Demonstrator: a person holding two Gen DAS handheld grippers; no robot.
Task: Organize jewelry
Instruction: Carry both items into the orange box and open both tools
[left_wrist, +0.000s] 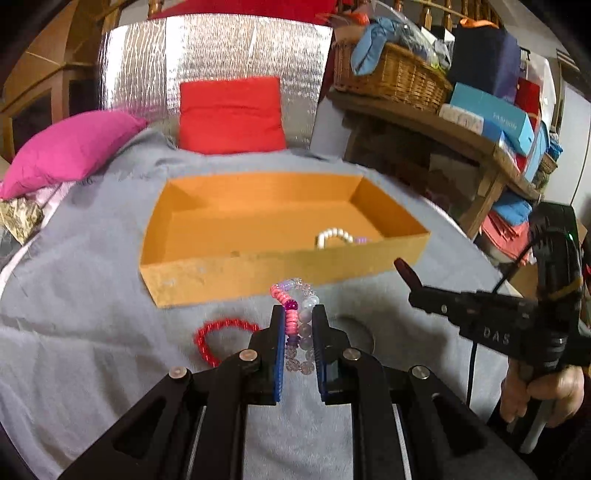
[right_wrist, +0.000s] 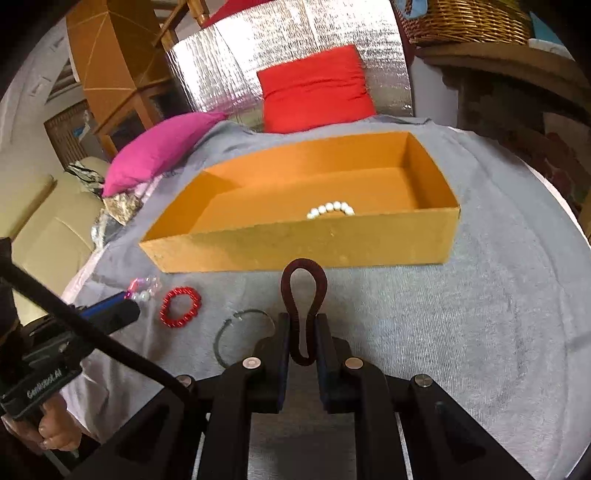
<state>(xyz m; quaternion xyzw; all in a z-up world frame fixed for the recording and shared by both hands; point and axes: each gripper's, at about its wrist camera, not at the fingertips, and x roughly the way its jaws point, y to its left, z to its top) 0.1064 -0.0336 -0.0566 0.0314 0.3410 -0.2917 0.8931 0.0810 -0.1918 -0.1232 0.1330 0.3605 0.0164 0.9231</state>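
- The left hand-held gripper (left_wrist: 298, 317) pinches a pink-and-clear beaded bracelet (left_wrist: 295, 325); the right hand-held gripper (right_wrist: 302, 325) pinches a dark red coil bracelet (right_wrist: 303, 291).
- A red bead bracelet (right_wrist: 181, 307) waits on the grey-clothed surface (right_wrist: 480, 332).
- Beyond, the orange box (left_wrist: 258, 266) holds pearls (right_wrist: 331, 209); a loose grip could drop either piece short.

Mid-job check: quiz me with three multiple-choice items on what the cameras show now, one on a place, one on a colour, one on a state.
1. Where is the white pearl bracelet?
A. inside the orange box
B. on the grey cloth
C. in the left tongs

2. What colour is the beaded bracelet lying loose on the grey cloth?
A. white
B. red
C. green

3. What are the right tongs doing?
A. open and empty
B. shut on a dark red coiled band
C. shut on the pearls

Answers: 1 A, the pearls show above the box's front wall. 2 B, its beads are red. 3 B, the band loops out between the pads.
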